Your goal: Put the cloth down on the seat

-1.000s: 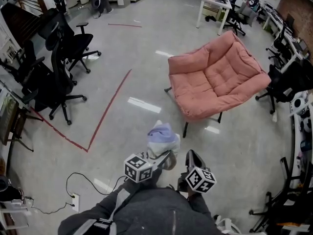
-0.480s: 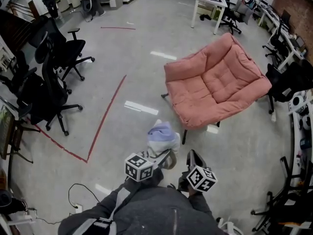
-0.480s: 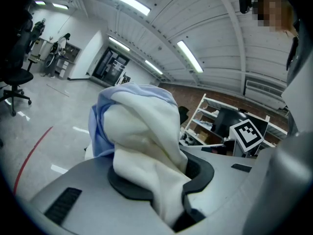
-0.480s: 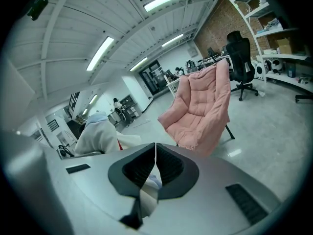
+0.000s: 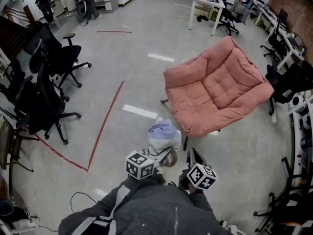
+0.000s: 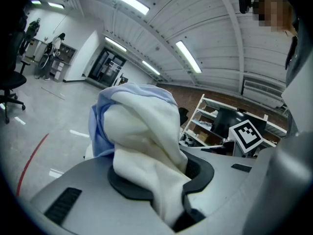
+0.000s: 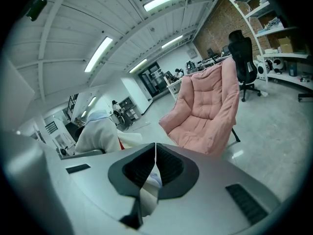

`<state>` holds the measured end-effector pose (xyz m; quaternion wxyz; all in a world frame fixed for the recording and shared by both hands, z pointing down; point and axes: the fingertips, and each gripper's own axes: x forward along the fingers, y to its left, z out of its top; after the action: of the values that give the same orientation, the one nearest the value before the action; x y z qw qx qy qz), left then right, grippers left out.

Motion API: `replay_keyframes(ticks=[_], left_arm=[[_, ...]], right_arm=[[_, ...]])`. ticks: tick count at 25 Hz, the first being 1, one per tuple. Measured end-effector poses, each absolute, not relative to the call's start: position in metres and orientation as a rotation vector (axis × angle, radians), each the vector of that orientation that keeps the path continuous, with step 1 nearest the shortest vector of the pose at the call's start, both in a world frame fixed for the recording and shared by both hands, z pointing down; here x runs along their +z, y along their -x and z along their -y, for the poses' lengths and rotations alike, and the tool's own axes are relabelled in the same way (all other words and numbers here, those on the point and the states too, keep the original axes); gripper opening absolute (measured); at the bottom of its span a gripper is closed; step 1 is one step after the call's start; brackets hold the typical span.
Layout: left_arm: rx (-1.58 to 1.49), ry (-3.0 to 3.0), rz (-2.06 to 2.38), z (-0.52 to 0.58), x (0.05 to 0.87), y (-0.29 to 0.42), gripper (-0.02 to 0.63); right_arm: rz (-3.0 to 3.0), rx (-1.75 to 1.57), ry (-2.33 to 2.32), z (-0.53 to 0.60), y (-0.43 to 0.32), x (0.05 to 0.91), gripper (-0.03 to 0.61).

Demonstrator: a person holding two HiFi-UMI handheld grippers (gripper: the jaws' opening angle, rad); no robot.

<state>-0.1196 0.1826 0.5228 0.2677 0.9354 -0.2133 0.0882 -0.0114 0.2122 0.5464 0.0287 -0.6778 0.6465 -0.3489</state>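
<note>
Looking down from the head view, the cloth (image 5: 164,133) is bunched into a white and pale blue wad, held up over the grey floor (image 5: 122,48). It sits near the front corner of the pink padded seat (image 5: 220,89) but isn't touching it, so nothing has been put down yet.

The left gripper (image 5: 167,156) is clenched on it. In the left gripper view, the fabric (image 6: 142,131) is jammed between the two dark pads of that gripper (image 6: 161,175) and balloons out above them, filling most of the middle of the shot.

The right gripper (image 5: 191,154) sits just beside the left one. In its own view, the jaws (image 7: 155,165) are pressed together with a thin strip of the same fabric (image 7: 148,192) pinched between the pads. The main wad shows off to the left (image 7: 100,131), and the seat (image 7: 205,111) stands ahead.

Around the edges:
- black office chairs (image 5: 49,89) on the left
- a red tape line (image 5: 105,126) on the floor
- a white table (image 5: 208,4) at the back
- the person's grey jacket (image 5: 156,214) at the bottom
</note>
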Motion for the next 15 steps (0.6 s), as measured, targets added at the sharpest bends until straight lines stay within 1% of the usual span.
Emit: replay_keyframes(ticks=[15], left_arm=[[0.242, -2.495, 0.598, -0.159, 0.531, 0.136, 0.115]], right_arm=[[-1.957, -1.088, 2.104, -0.185, 0.012, 0.551, 0.013]])
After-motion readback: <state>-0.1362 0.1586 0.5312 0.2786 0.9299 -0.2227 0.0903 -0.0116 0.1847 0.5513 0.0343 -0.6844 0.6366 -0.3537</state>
